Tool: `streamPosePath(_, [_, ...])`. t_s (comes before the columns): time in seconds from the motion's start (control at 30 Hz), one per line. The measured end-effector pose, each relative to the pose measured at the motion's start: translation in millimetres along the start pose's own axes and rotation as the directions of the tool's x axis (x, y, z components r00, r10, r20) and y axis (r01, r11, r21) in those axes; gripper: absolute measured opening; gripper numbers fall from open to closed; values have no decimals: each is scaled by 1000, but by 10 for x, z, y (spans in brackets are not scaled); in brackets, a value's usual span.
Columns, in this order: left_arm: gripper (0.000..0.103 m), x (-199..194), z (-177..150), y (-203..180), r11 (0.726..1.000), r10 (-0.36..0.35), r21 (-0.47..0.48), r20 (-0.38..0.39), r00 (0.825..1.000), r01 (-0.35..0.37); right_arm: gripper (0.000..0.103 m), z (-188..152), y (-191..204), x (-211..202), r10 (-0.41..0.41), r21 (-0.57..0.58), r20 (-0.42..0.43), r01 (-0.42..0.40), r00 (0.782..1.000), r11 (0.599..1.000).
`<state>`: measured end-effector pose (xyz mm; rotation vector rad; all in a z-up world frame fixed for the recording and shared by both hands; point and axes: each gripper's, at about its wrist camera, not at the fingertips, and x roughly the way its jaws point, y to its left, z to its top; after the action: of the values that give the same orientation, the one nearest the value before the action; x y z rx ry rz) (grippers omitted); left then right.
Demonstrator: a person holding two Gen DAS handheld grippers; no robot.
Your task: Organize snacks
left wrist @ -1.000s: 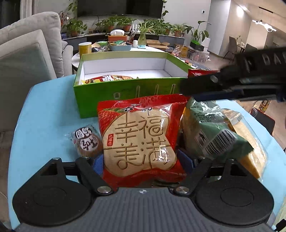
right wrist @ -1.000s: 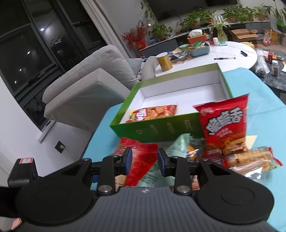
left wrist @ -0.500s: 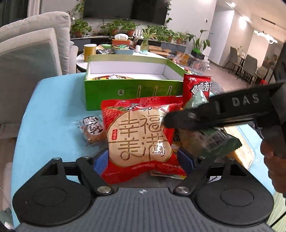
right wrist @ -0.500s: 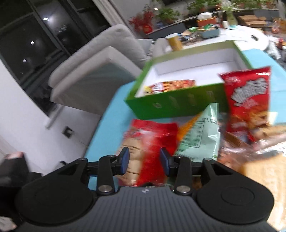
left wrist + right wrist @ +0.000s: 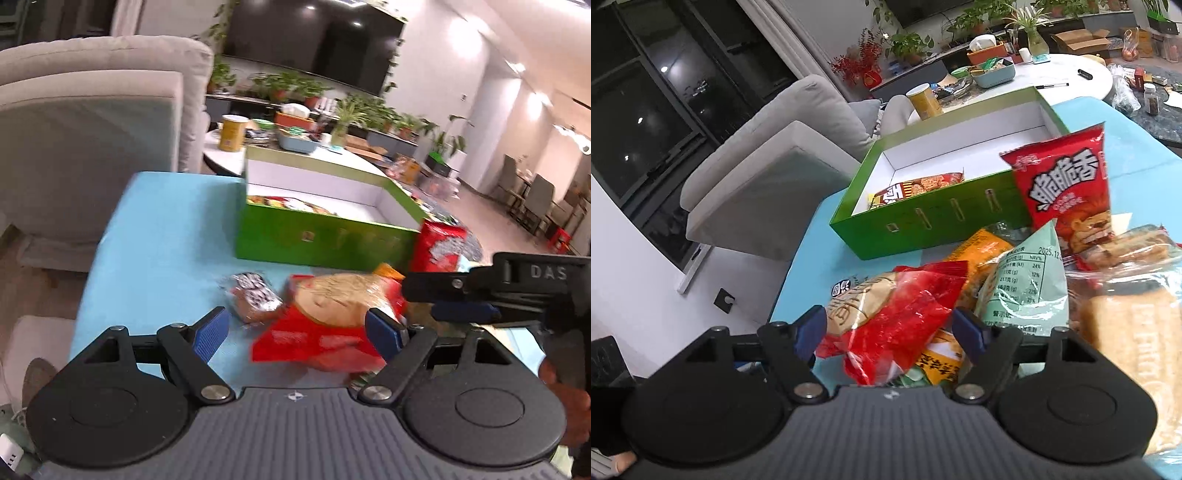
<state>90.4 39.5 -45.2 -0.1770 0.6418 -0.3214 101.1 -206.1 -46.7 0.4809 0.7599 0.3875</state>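
Observation:
A red cake packet [image 5: 332, 317] [image 5: 897, 314] lies on the blue table [image 5: 166, 229]. My left gripper [image 5: 297, 336] is open; its left pad stands clear of the packet, which lies ahead toward the right pad. My right gripper [image 5: 890, 328] [image 5: 421, 301] reaches in from the right. It is open wide, with the red packet between its fingers and no firm press showing. The green box [image 5: 317, 243] [image 5: 934, 221] behind holds one snack bag [image 5: 916, 186]. A small brown cake [image 5: 255, 295] lies left of the packet.
A red crisps bag [image 5: 1067, 192] leans on the box's right corner. A pale green packet [image 5: 1023, 291], an orange one [image 5: 982, 251] and a biscuit bag [image 5: 1126, 325] crowd the right. A grey sofa [image 5: 92, 129] stands left, and a white round table [image 5: 1067, 74] behind.
My left gripper has pulled back and left, so the red packet no longer fills its jaws. The right gripper's jaws stand wider and have closed in around the red packet.

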Motion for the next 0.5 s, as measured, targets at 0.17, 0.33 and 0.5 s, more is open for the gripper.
streamPosePath(0.17, [79, 222, 103, 77, 999, 1, -45, -27, 1000, -2, 65, 101, 39, 187, -64, 28, -24, 65, 998, 997])
streamPosePath(0.33, [79, 395, 25, -38, 1000, -21, 19, -75, 997, 23, 65, 88, 40, 266, -115, -21, -44, 114, 992, 993])
streamPosePath(0.5, [79, 434, -116, -101, 997, -42, 59, -109, 993, 49, 65, 58, 53, 261, -139, -66, -48, 135, 989, 989])
